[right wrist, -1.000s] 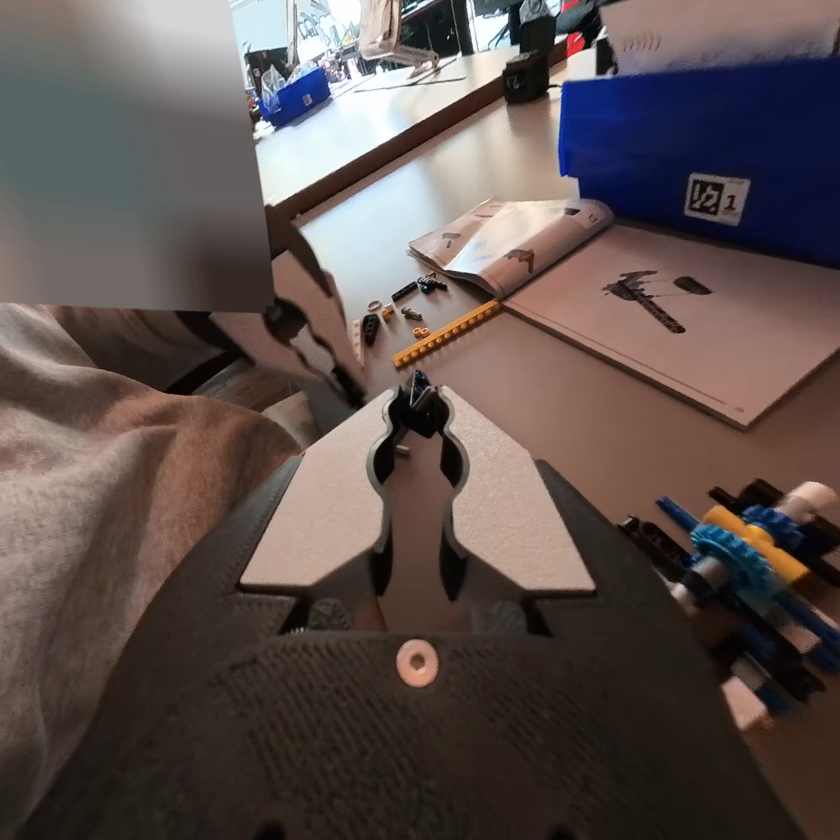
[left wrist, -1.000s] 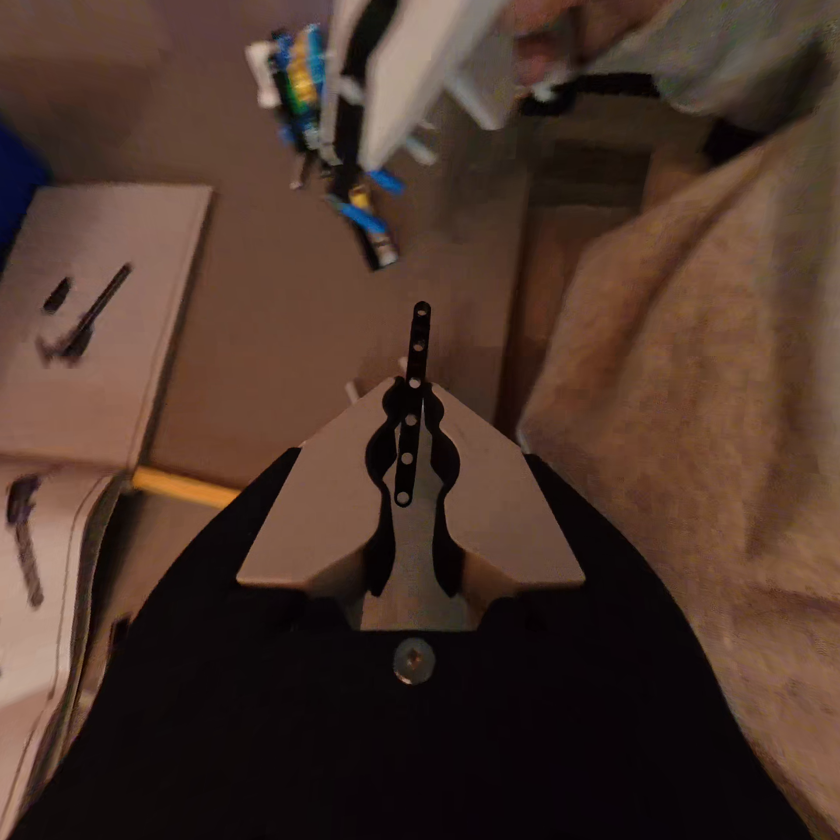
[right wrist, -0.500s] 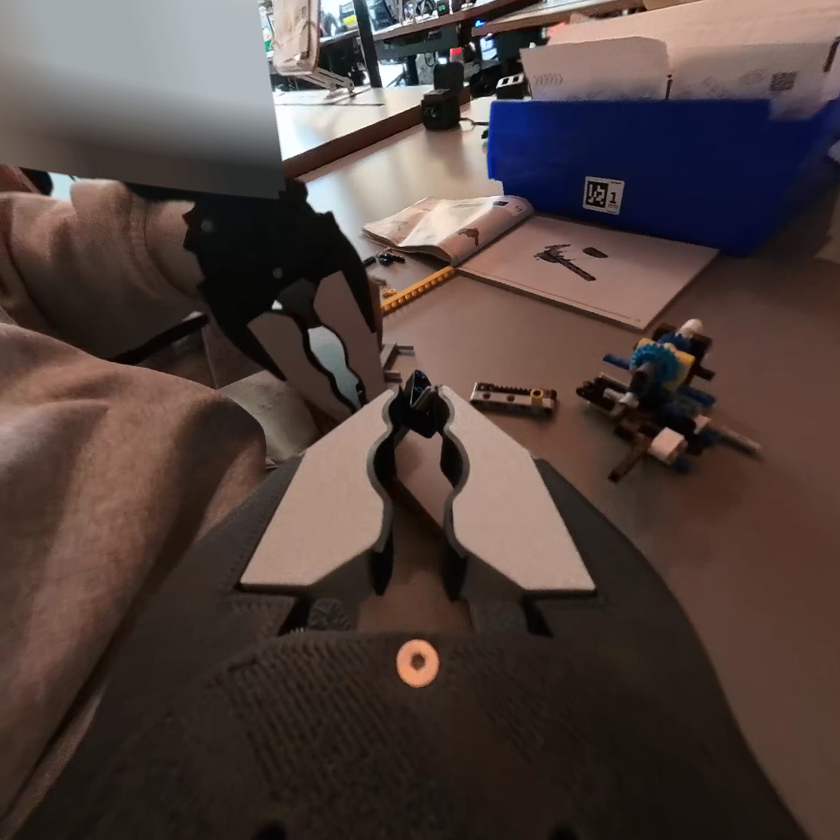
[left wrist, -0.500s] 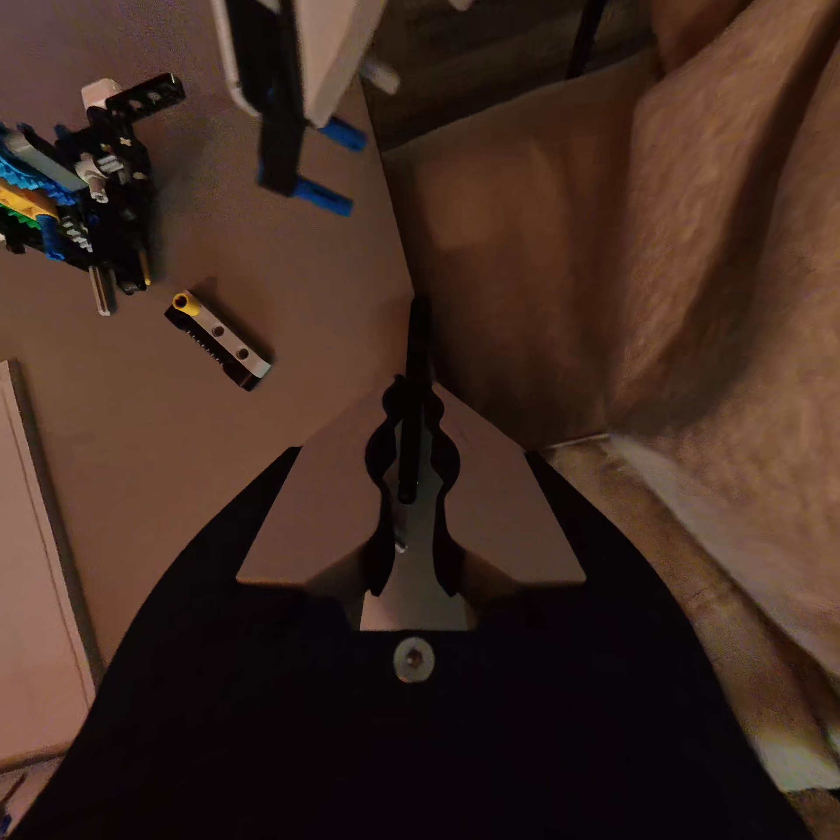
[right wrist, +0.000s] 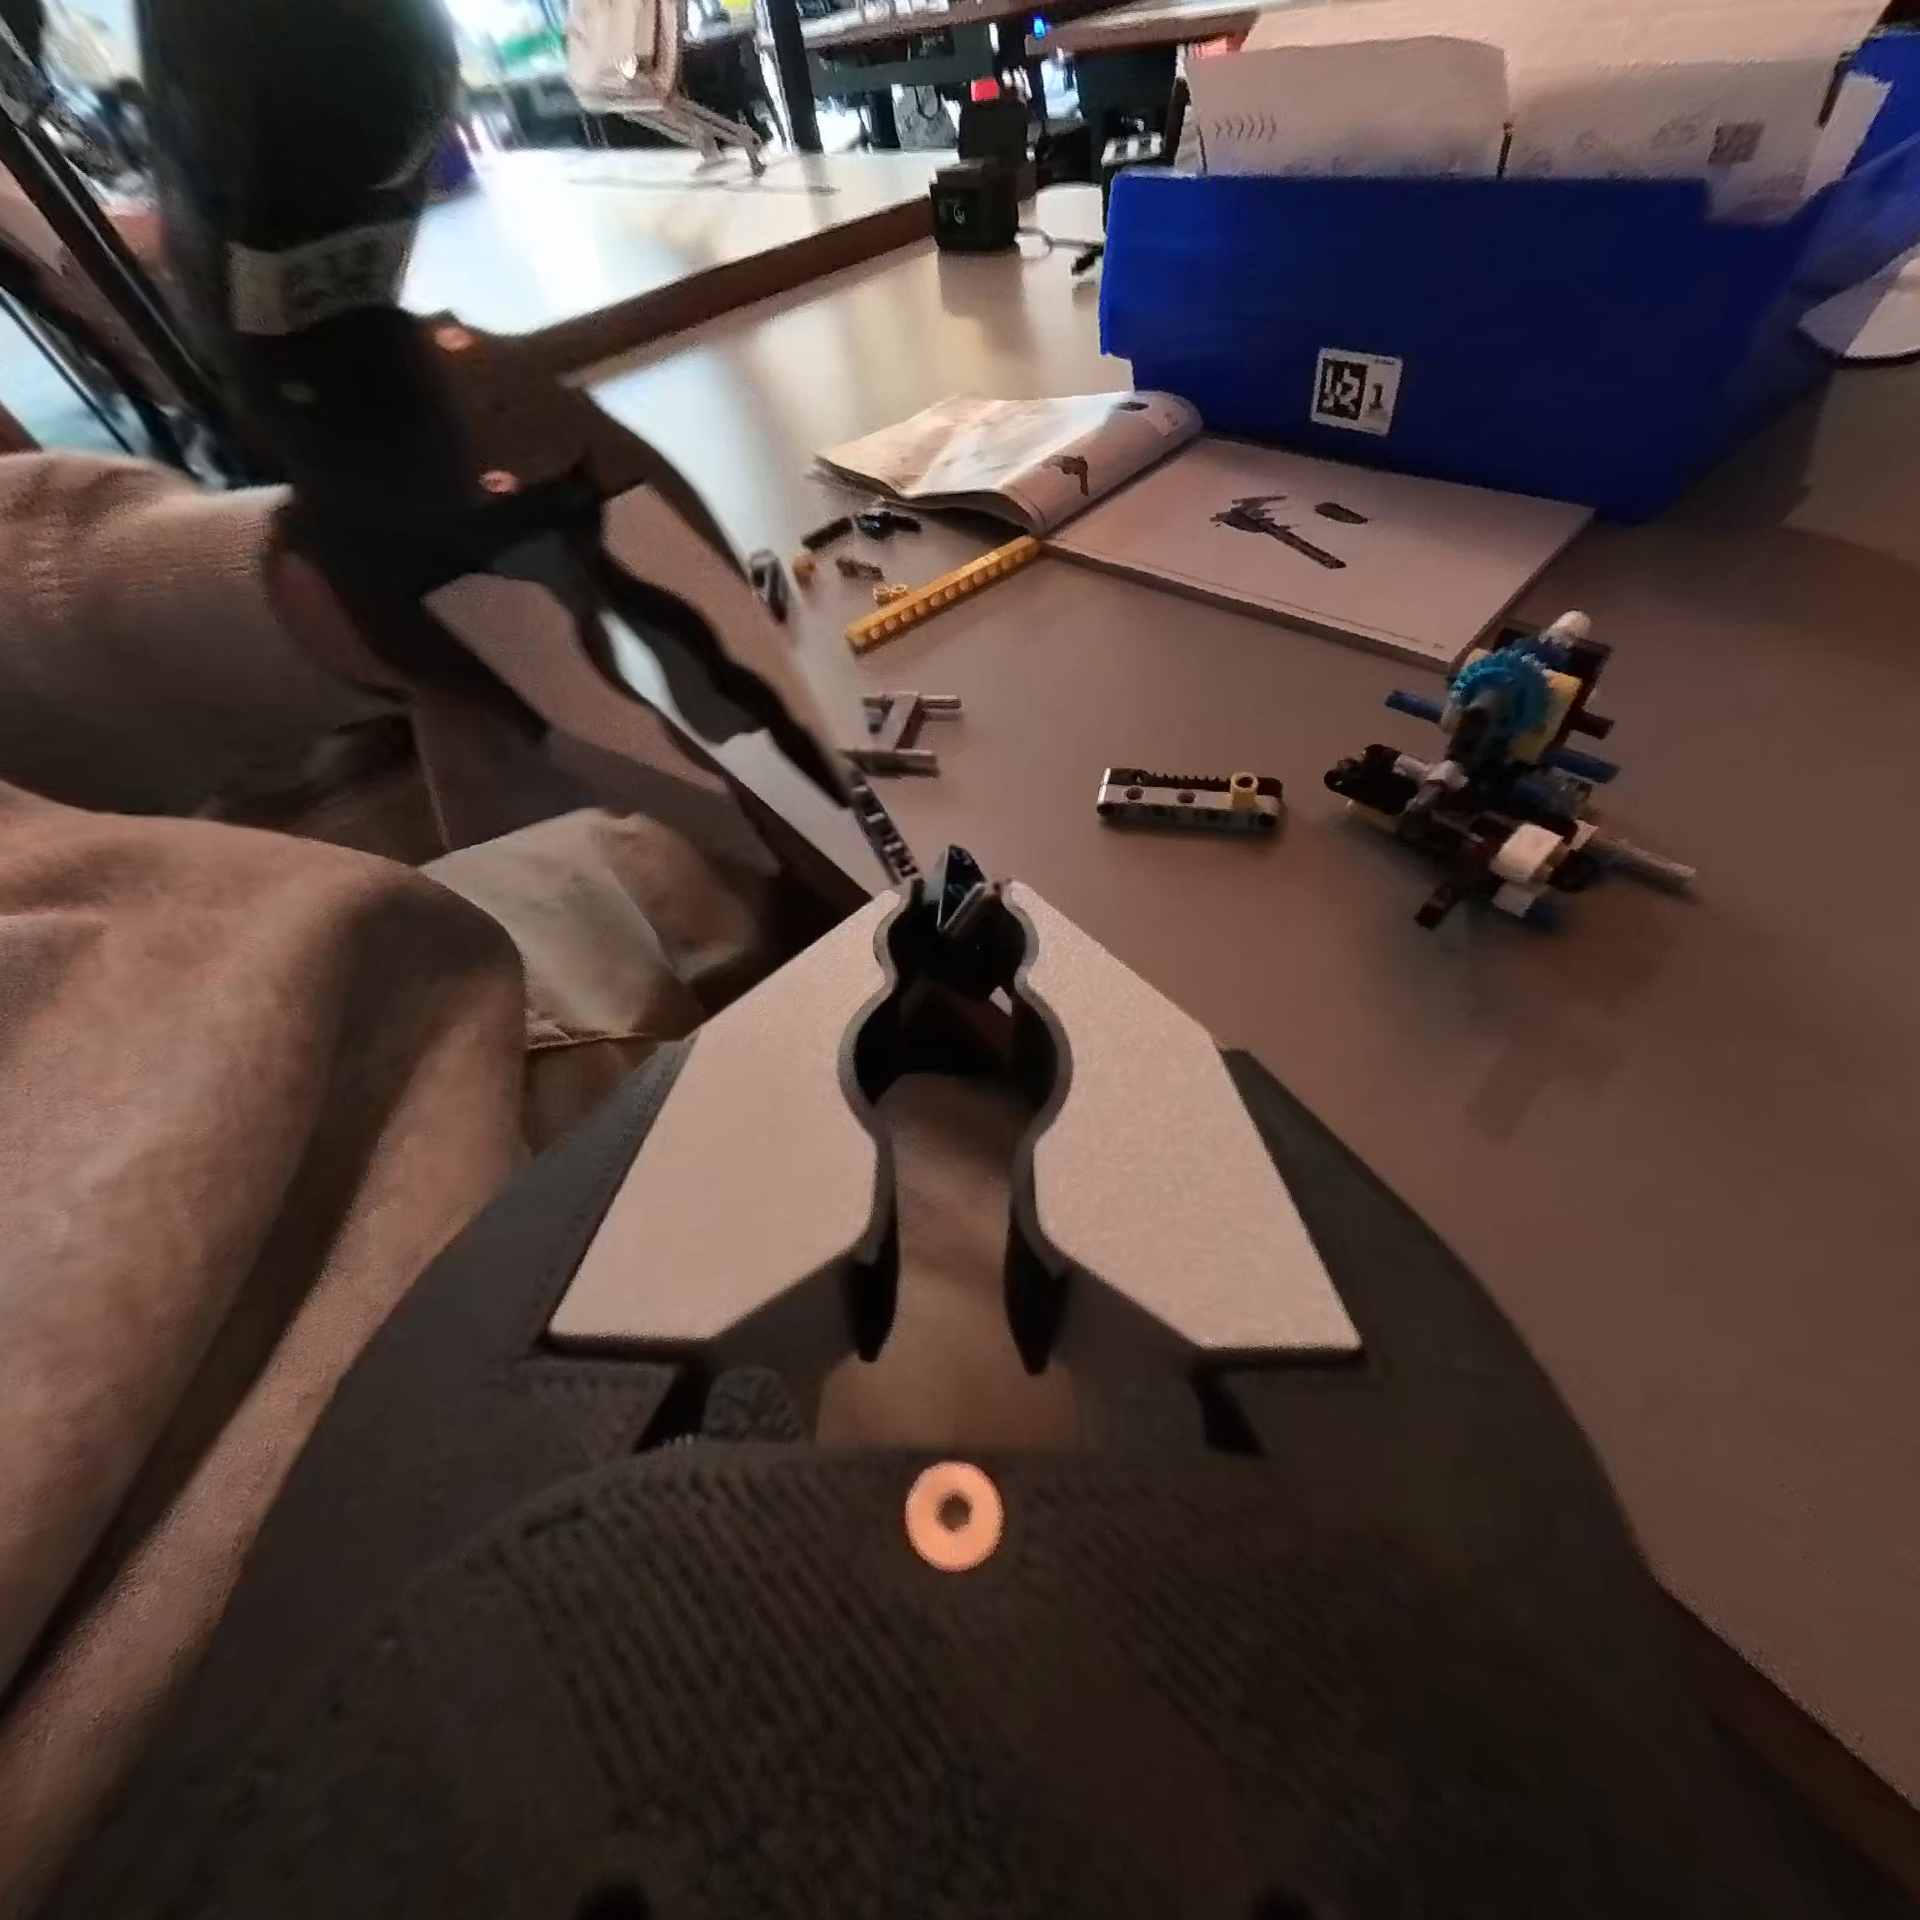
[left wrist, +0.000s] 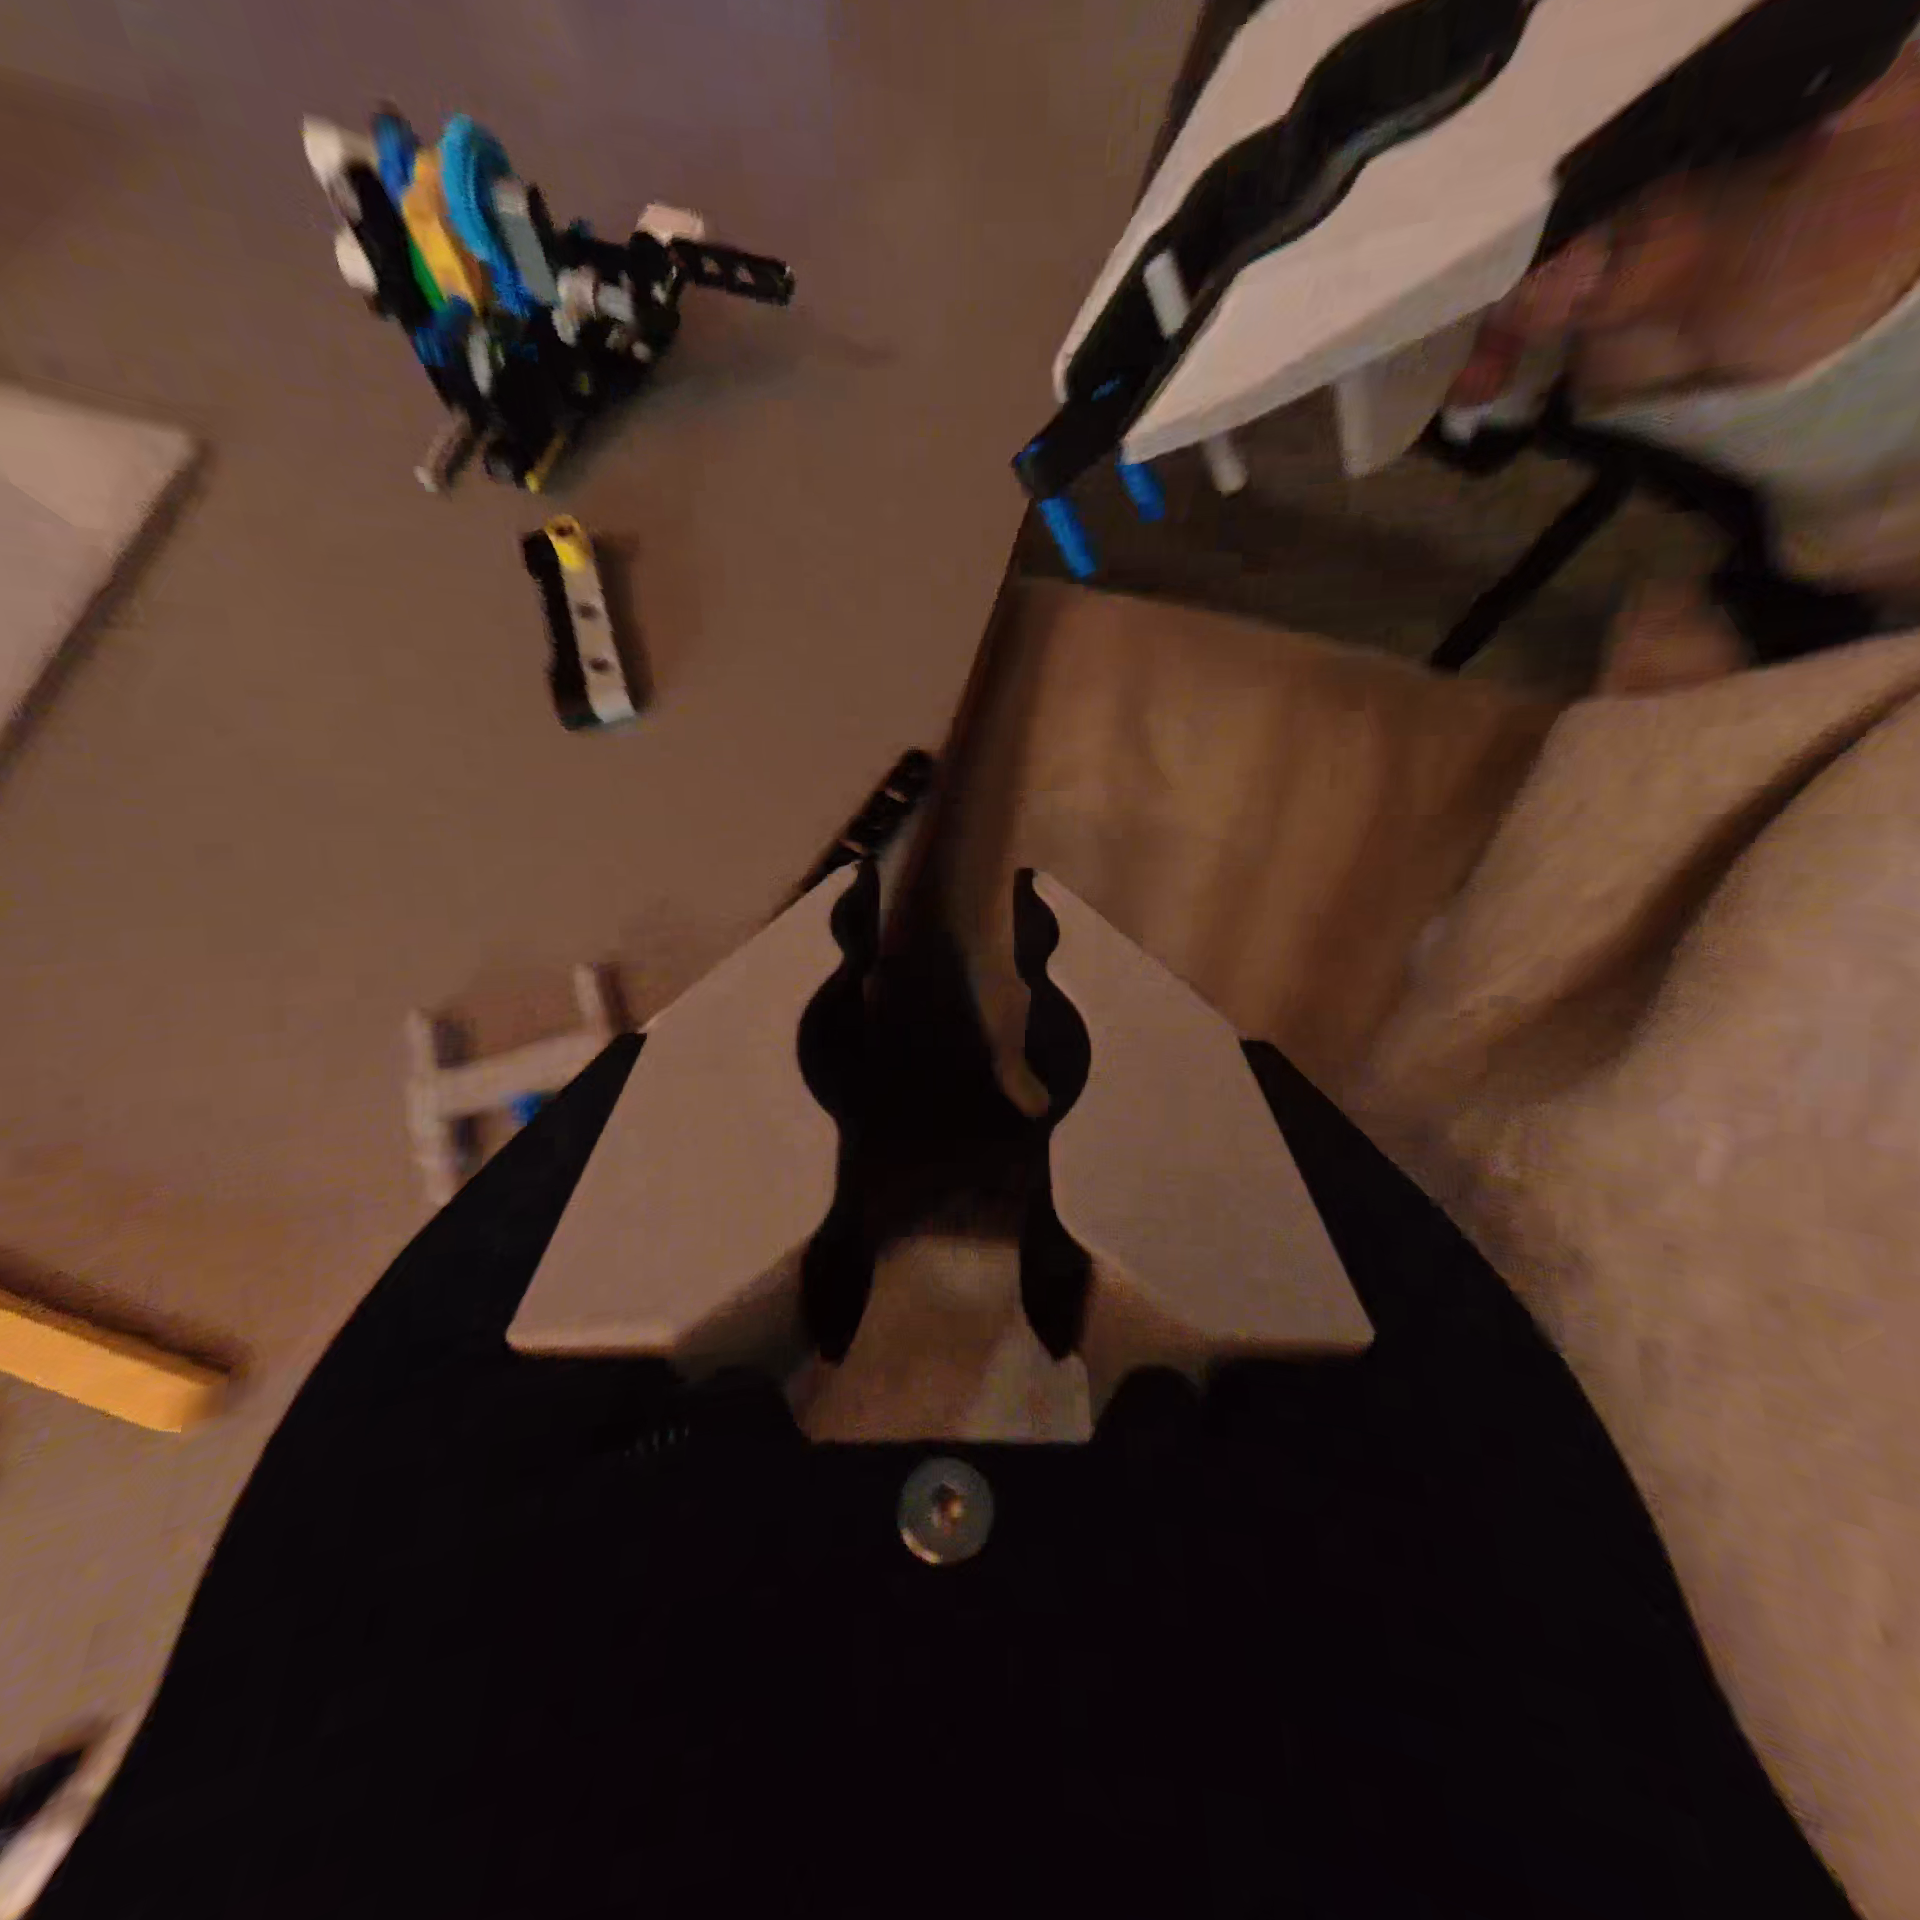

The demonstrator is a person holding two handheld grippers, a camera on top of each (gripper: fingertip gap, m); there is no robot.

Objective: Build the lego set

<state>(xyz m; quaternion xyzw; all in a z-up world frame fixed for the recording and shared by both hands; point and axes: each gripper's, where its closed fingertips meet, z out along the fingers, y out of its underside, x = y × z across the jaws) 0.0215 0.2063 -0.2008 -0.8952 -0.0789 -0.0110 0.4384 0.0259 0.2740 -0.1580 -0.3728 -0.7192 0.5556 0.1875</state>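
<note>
**Grey tabletop, grippers at its near edge**

Grey worktop point(right wrist: 1299, 1091) carries the lego parts. Left gripper point(left wrist: 943, 883) has its jaws spread apart, a thin black holed beam point(left wrist: 883, 805) just beyond its left fingertip. Right gripper point(right wrist: 951, 899) is clenched on a small black lego piece point(right wrist: 951, 883). Farther out lie a grey-and-black toothed rack piece point(right wrist: 1190, 802), the blue, yellow and black lego assembly point(right wrist: 1496, 774) and an open instruction booklet point(right wrist: 1299, 540), with a blue plastic bin point(right wrist: 1455, 312) behind

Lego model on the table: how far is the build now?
Done: one partly built model. In hand: right gripper pinches a small black piece; a black beam sits at the tip of the open left gripper. Left: rack piece, yellow beam and grey frame lie loose.
</note>
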